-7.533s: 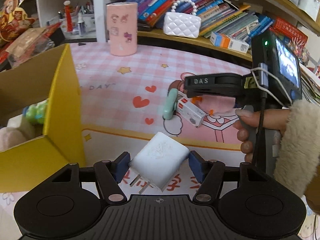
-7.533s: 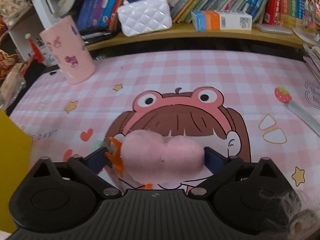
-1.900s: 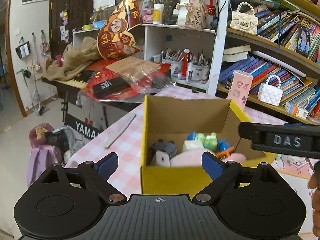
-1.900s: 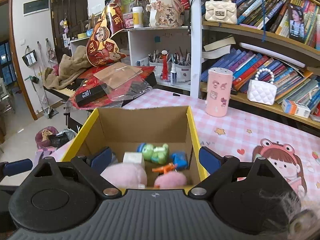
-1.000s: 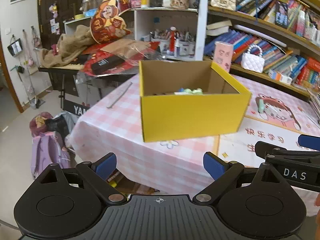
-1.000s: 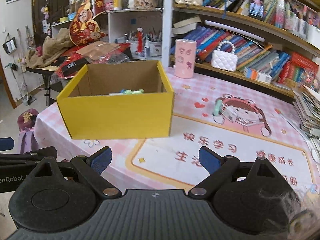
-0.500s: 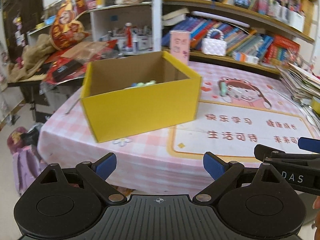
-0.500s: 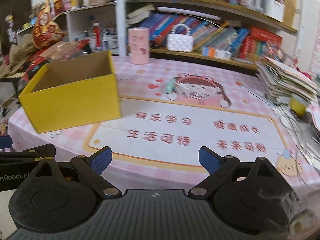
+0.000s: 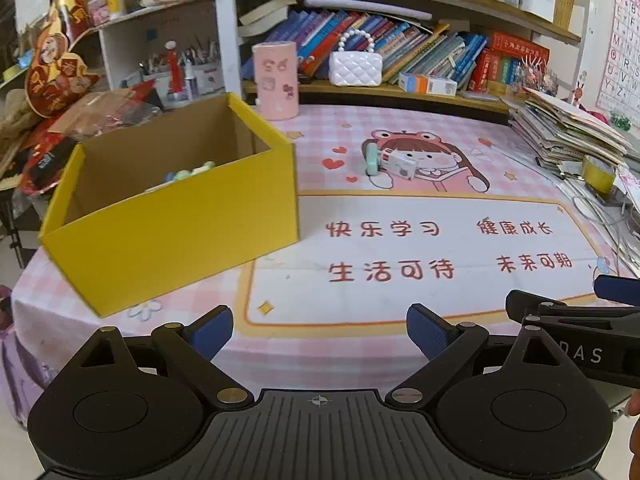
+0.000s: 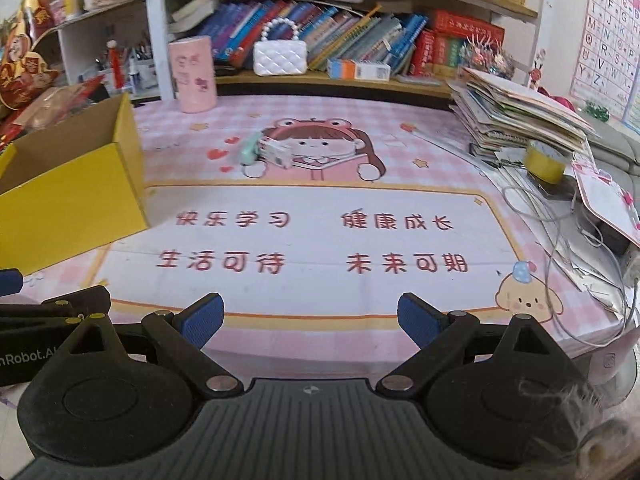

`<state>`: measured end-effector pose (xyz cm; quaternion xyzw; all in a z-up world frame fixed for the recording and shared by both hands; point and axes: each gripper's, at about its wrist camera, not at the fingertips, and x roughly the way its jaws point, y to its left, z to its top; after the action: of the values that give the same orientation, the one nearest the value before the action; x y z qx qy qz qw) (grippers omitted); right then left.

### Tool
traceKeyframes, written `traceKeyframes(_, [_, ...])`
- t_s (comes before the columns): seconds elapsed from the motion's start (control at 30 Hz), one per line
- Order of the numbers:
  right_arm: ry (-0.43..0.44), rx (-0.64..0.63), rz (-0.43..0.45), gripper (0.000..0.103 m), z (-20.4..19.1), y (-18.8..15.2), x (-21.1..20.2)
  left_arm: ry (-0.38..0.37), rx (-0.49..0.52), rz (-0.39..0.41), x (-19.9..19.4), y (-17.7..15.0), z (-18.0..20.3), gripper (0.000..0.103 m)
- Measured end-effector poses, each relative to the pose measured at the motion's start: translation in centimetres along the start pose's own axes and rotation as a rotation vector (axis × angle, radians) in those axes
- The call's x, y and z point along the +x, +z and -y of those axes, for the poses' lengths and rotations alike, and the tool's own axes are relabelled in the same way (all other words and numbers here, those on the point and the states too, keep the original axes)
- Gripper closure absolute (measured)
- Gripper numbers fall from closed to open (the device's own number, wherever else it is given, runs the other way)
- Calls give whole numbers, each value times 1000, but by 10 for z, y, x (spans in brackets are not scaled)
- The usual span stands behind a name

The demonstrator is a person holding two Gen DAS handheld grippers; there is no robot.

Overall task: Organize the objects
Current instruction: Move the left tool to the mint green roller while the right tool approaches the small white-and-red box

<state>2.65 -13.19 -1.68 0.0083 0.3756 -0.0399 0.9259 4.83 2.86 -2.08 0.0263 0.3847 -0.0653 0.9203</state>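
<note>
A yellow cardboard box point(image 9: 176, 236) stands on the left of the pink mat and shows in the right wrist view too point(image 10: 68, 196). Small toys, one pale green point(image 9: 188, 172), lie inside it. A mint green object point(image 9: 373, 157) and a small white box point(image 9: 400, 164) lie together on the cartoon girl print, also in the right wrist view point(image 10: 249, 148). My left gripper point(image 9: 320, 330) is open and empty, held back off the table's front edge. My right gripper point(image 10: 310, 318) is open and empty beside it.
A pink cylinder point(image 9: 276, 80) and a white quilted purse point(image 9: 355, 67) stand at the back by the bookshelf. A pile of books and papers point(image 10: 520, 116), a yellow tape roll point(image 10: 546, 164) and cables point(image 10: 560, 220) crowd the right side.
Both grippers let their objects go in the box, then drew back from it and turned right. They now face the whole mat from beyond the front edge.
</note>
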Motion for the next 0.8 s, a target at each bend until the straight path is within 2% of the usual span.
traceKeyframes(0.37, [-4,-12,-63,9,25,34,47,-2,-13,-48,45,31,23,8])
traceKeyframes(0.8, [57,-46,-62,13,50,87,103,42,-41,-39,88,75,47,8])
